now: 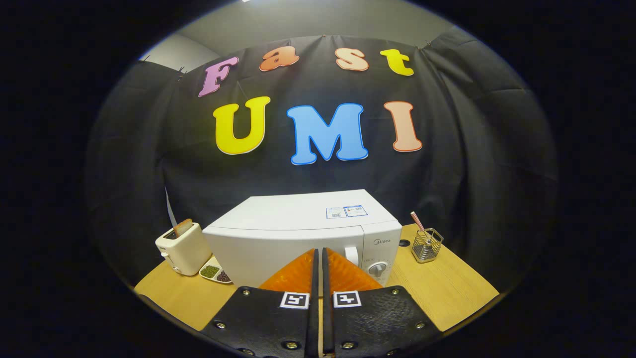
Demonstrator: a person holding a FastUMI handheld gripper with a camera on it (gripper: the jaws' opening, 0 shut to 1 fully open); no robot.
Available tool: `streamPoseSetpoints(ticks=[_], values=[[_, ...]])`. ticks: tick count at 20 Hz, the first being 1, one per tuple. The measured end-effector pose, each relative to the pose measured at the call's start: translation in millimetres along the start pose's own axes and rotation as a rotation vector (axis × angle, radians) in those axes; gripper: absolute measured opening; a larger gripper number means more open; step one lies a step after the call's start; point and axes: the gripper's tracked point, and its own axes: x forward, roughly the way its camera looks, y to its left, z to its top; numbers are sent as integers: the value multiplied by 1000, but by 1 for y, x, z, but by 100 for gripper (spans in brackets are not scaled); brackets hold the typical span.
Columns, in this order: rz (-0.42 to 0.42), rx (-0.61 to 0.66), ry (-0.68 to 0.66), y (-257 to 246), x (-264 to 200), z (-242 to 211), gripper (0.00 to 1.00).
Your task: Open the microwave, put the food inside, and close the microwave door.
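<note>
While closed, the hand-held gripper (318,258) points at the shut microwave (298,233) just ahead.

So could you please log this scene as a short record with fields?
microwave: door shut, mid-table
handle: beside the claw tips
claw: shut, empty, before the door
toaster: left of microwave, toast in slot
dish: between toaster and microwave, two fillings
wire holder: right of microwave, holds a straw
</note>
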Motion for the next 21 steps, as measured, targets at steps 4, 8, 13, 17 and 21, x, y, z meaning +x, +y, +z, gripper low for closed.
streamPoseSetpoints(ticks=[4,8,13,17,21], values=[[39,12,-35,10,-36,13,16],[56,3,-68,15,-59,21,71],[57,-18,-88,16,-76,26,98],[49,1,-104,10,-80,30,98],[36,21,-112,2,-82,31,98]])
